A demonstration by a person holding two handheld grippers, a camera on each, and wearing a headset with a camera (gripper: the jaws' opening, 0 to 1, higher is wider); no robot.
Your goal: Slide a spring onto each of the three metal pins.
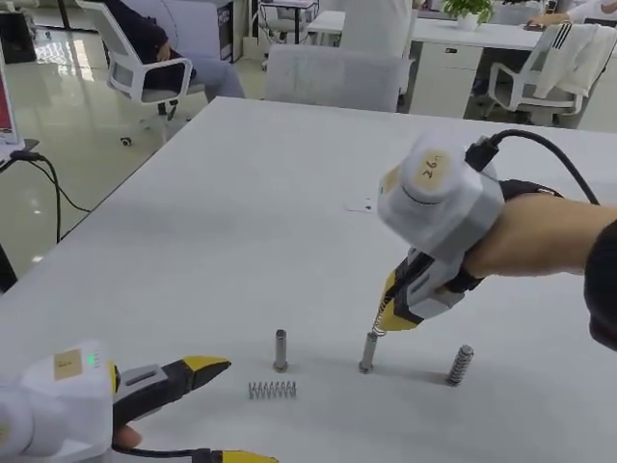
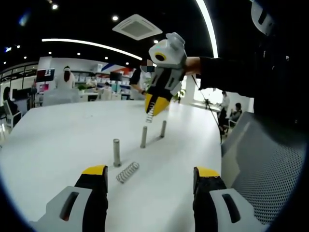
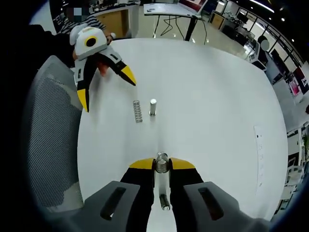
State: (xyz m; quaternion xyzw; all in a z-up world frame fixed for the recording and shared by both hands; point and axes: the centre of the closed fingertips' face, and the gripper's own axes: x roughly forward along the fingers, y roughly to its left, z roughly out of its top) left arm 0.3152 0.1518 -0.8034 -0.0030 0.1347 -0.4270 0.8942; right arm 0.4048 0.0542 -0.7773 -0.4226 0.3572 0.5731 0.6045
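Pinching a half-hidden spring [image 3: 162, 165], the right gripper [image 1: 391, 313] hovers over a pin [image 1: 367, 353].

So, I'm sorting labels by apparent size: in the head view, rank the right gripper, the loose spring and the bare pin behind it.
1. Right gripper, largest by far, though raised nearer the camera.
2. Loose spring and bare pin: about alike in length, so no ranking between them.
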